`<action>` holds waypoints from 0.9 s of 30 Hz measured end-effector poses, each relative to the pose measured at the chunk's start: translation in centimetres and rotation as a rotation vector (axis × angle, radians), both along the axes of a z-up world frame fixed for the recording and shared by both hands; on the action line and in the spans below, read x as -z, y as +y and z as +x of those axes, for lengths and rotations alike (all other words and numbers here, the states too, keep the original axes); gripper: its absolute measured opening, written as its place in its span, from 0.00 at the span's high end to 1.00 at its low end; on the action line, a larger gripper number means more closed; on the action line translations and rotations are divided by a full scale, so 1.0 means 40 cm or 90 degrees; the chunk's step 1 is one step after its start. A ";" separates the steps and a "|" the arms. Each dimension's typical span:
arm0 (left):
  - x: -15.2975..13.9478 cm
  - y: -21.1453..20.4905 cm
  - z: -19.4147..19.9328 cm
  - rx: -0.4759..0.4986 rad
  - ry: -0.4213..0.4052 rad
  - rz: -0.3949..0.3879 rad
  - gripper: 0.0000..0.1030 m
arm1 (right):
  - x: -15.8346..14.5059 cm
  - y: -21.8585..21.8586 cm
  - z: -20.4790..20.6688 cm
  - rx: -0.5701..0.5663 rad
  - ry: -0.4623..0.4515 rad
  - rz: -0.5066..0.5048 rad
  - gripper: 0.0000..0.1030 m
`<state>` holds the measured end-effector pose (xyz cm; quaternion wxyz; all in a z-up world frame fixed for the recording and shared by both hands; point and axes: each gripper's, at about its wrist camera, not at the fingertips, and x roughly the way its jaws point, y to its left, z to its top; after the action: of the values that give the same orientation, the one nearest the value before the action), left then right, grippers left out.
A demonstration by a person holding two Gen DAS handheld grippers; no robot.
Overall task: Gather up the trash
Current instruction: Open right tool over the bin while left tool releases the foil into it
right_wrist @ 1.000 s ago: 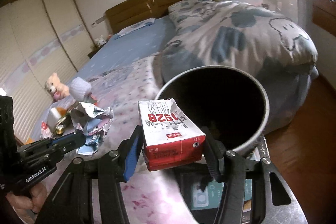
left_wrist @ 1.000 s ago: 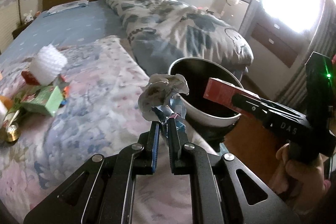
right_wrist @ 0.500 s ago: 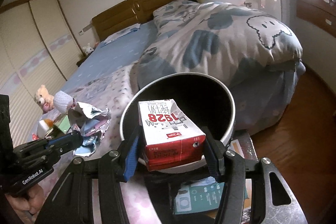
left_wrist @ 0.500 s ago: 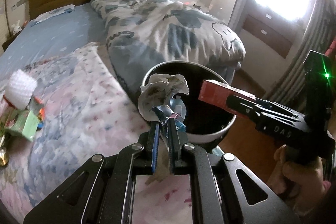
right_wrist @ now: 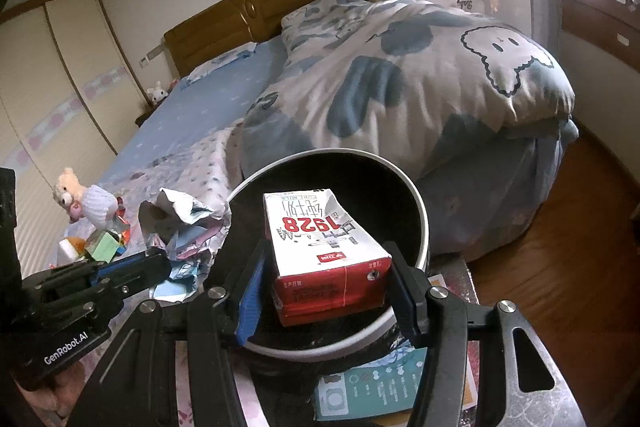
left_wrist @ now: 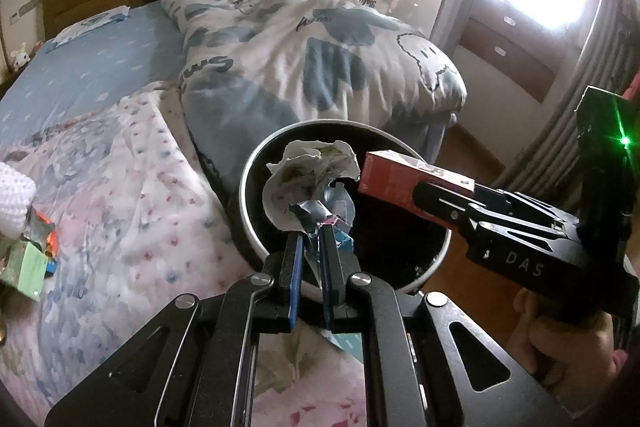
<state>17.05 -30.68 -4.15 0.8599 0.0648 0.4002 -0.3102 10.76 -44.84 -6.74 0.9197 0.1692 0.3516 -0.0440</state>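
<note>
Now over the mouth of the round black bin with the pale rim (left_wrist: 256, 163) at the bed's foot edge, having swung in from above the pink floral blanket (left_wrist: 120, 195). Left gripper (left_wrist: 310, 239) nearly shut, pinching a crumpled white-and-blue paper wrapper (left_wrist: 308, 179); right gripper (right_wrist: 326, 267) half open, clamping a red-and-white milk carton (right_wrist: 320, 243). Both pieces seemingly placed for dropping; more litter (right_wrist: 100, 243) waiting farther up the blanket.
</note>
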 end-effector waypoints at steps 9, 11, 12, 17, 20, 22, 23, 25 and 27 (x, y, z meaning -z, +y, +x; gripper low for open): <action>0.006 -0.015 0.016 0.000 0.004 0.003 0.92 | 0.005 -0.009 0.031 -0.004 0.008 -0.004 0.46; 0.009 -0.019 0.020 0.000 0.005 0.004 0.92 | 0.004 -0.010 0.036 -0.004 0.009 -0.007 0.46; 0.010 -0.020 0.022 0.000 0.007 0.006 0.92 | 0.004 -0.011 0.039 -0.004 0.011 -0.008 0.46; 0.012 -0.024 0.027 -0.002 0.008 0.007 0.82 | 0.007 -0.016 0.051 -0.001 0.019 -0.012 0.46; 0.010 -0.014 0.026 -0.012 0.005 0.002 0.56 | 0.008 -0.019 0.055 0.001 0.023 -0.009 0.45; 0.007 0.002 0.022 -0.021 -0.001 -0.003 0.50 | 0.007 -0.019 0.057 0.004 0.024 -0.007 0.41; 0.008 0.011 0.019 -0.025 -0.001 -0.005 0.50 | 0.007 -0.020 0.056 0.005 0.023 -0.006 0.33; 0.009 0.030 0.014 -0.035 0.000 -0.006 0.45 | 0.003 -0.018 0.051 0.010 0.017 -0.005 0.24; 0.010 0.055 0.005 -0.047 -0.001 -0.011 0.42 | -0.001 -0.014 0.043 0.012 0.010 0.000 0.22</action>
<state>17.26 -28.47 -4.56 0.8714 0.0428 0.3991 -0.2819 12.50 -45.41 -6.70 0.9165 0.1718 0.3571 -0.0540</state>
